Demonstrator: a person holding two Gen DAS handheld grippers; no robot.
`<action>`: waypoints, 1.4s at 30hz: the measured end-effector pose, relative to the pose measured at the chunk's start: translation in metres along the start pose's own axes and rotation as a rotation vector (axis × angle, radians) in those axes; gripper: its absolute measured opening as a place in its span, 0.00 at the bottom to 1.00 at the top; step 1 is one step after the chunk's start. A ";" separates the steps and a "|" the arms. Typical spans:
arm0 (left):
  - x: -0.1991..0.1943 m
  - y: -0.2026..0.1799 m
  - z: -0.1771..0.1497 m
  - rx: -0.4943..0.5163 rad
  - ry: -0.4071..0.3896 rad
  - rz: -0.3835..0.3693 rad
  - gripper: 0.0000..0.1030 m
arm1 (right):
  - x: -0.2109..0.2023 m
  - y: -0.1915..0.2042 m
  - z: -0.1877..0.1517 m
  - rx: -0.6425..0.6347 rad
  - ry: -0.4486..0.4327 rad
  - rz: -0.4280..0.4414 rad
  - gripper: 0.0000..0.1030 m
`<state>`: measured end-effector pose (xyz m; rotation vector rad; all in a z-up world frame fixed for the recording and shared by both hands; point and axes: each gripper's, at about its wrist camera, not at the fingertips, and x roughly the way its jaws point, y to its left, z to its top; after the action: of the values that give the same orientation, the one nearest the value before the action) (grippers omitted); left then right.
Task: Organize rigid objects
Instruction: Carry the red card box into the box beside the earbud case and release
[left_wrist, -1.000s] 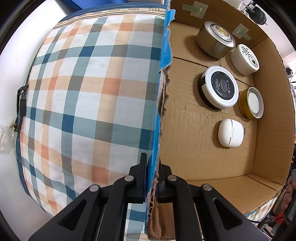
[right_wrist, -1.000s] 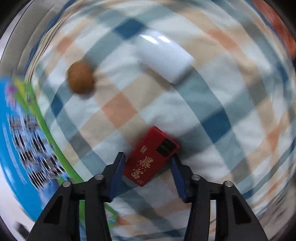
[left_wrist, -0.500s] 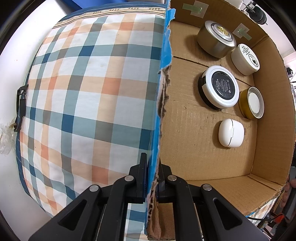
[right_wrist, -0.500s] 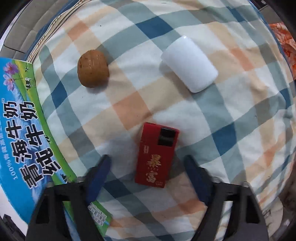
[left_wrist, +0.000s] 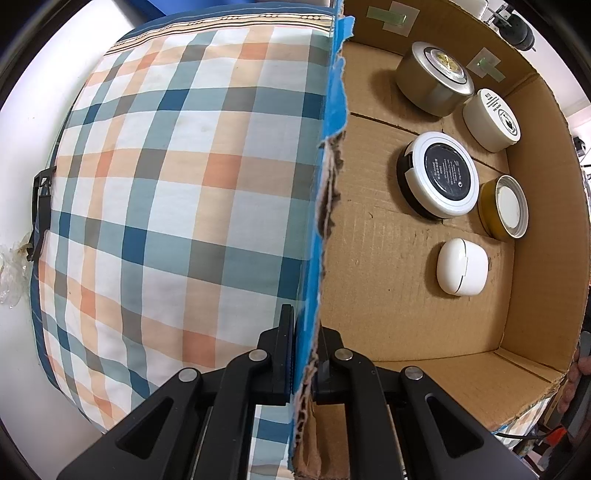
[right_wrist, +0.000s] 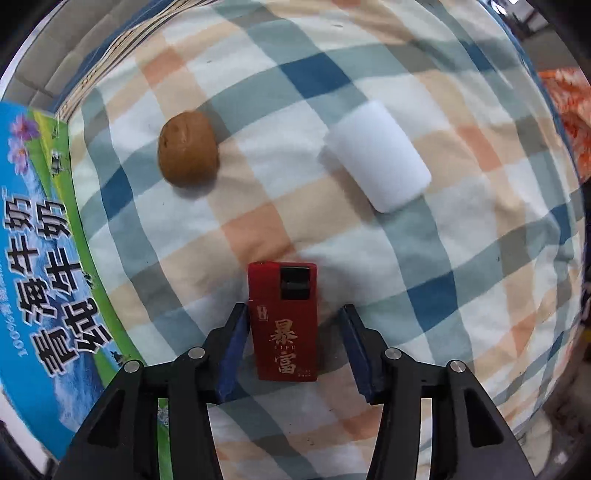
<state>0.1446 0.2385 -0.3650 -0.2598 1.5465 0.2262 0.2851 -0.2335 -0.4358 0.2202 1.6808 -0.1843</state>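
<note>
In the left wrist view my left gripper (left_wrist: 303, 354) is shut on the torn blue-edged wall of a cardboard box (left_wrist: 369, 258). Inside the box lie a silver tin (left_wrist: 432, 81), a cream jar (left_wrist: 491, 120), a black-and-white round case (left_wrist: 439, 175), an amber jar (left_wrist: 504, 206) and a white earbud case (left_wrist: 461, 266). In the right wrist view my right gripper (right_wrist: 293, 330) is open, its fingers on either side of a red lighter (right_wrist: 283, 319) lying flat on the checked cloth (right_wrist: 406, 258). The fingers do not touch it.
On the cloth beyond the lighter lie a brown round object (right_wrist: 188, 147) and a white cylinder (right_wrist: 378, 155). The box's printed blue outer side (right_wrist: 33, 277) stands at the left. A checked pillow (left_wrist: 166, 184) lies left of the box wall.
My right gripper swung round and came down over the red lighter, which now lies lengthwise between the open fingers. My left gripper and the box have not moved.
</note>
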 end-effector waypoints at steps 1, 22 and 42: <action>0.000 0.000 0.000 0.001 0.000 0.001 0.04 | -0.001 0.004 -0.001 -0.019 -0.011 -0.016 0.48; -0.002 -0.001 0.000 0.010 0.001 0.002 0.04 | -0.169 0.110 -0.106 -0.367 -0.239 0.242 0.36; -0.009 0.002 0.003 0.012 -0.003 -0.010 0.04 | -0.126 0.160 -0.130 -0.499 -0.157 0.223 0.36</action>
<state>0.1465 0.2415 -0.3557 -0.2576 1.5430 0.2093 0.2148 -0.0508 -0.2940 0.0144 1.4814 0.3741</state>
